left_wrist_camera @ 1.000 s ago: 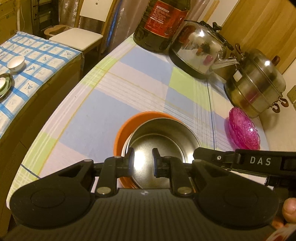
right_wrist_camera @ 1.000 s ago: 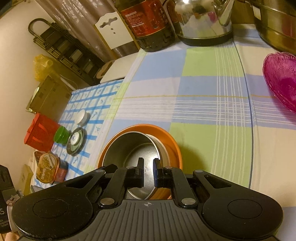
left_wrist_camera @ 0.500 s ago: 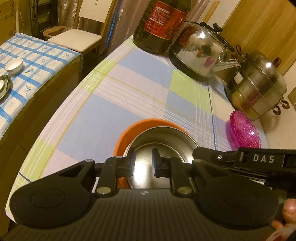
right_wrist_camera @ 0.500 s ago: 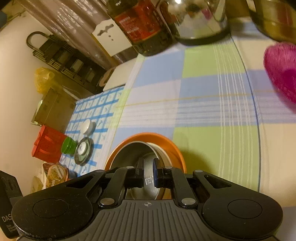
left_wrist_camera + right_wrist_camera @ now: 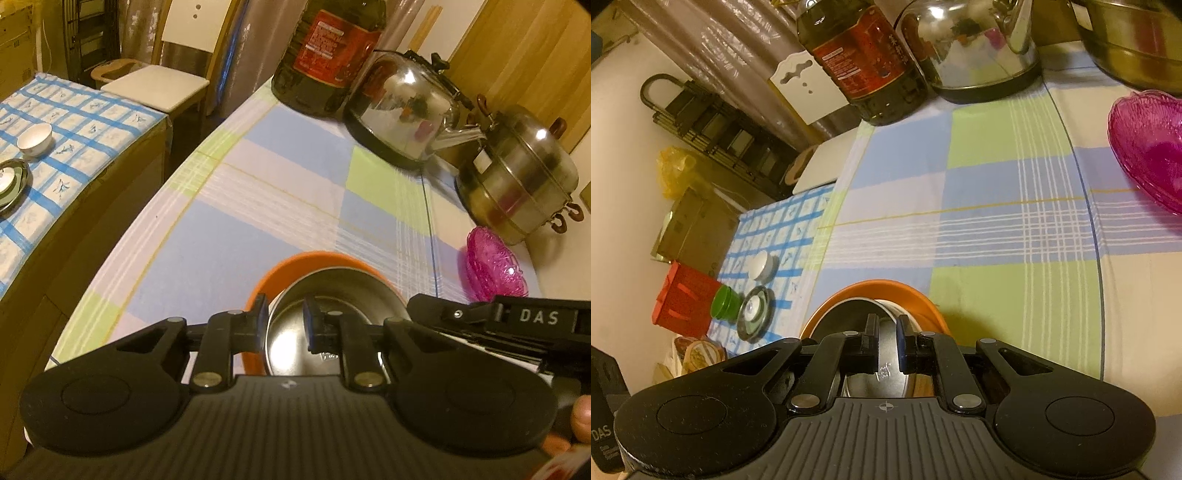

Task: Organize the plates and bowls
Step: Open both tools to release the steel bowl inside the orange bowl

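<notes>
Steel bowl (image 5: 334, 317) sits nested in the orange bowl (image 5: 291, 267) right below me; my left gripper (image 5: 282, 319) pinches their near rims, and my right gripper (image 5: 886, 341) is clamped on the steel rim. Farther off on the checked cloth (image 5: 258, 206) lies a pink glass dish (image 5: 493, 264), with kettle (image 5: 404, 122) and pot (image 5: 517, 184) behind.

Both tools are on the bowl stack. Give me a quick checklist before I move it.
1. Right tool shut on the steel bowl rim: ok.
2. Left tool closed across the rims of the steel bowl and the orange bowl together: ok, as far as it shows.
3. Steel bowl nested inside the orange bowl: ok.
4. Tablecloth ahead of the stack bare up to the kettle: ok.
5. Pink glass dish apart from the stack: ok.
6. Stack resting on the table or lifted: cannot tell.
</notes>
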The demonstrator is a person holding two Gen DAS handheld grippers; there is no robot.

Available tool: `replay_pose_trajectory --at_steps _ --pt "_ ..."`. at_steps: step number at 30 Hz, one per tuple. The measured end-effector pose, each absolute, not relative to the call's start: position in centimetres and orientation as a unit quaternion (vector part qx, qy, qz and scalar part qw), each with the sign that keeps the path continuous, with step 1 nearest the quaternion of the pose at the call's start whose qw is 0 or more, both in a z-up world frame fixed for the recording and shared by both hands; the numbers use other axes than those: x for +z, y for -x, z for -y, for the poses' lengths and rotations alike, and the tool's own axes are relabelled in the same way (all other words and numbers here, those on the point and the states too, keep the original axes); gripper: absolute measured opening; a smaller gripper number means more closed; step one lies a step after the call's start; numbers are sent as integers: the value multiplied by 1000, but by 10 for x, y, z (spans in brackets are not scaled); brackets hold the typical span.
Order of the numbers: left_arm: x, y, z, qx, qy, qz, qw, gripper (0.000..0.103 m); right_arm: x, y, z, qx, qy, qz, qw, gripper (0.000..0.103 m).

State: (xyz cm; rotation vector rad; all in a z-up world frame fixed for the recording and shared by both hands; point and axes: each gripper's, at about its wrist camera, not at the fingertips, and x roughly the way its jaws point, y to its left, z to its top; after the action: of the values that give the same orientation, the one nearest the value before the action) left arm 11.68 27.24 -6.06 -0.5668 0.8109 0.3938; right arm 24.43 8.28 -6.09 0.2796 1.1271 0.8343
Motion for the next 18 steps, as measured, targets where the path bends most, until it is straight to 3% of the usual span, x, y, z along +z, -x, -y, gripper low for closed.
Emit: replay_pose_trajectory --at_steps 18 --pt "-59 -106 -278 160 305 -375 861 16 -61 -247 -74 368 -140 -518 759 11"
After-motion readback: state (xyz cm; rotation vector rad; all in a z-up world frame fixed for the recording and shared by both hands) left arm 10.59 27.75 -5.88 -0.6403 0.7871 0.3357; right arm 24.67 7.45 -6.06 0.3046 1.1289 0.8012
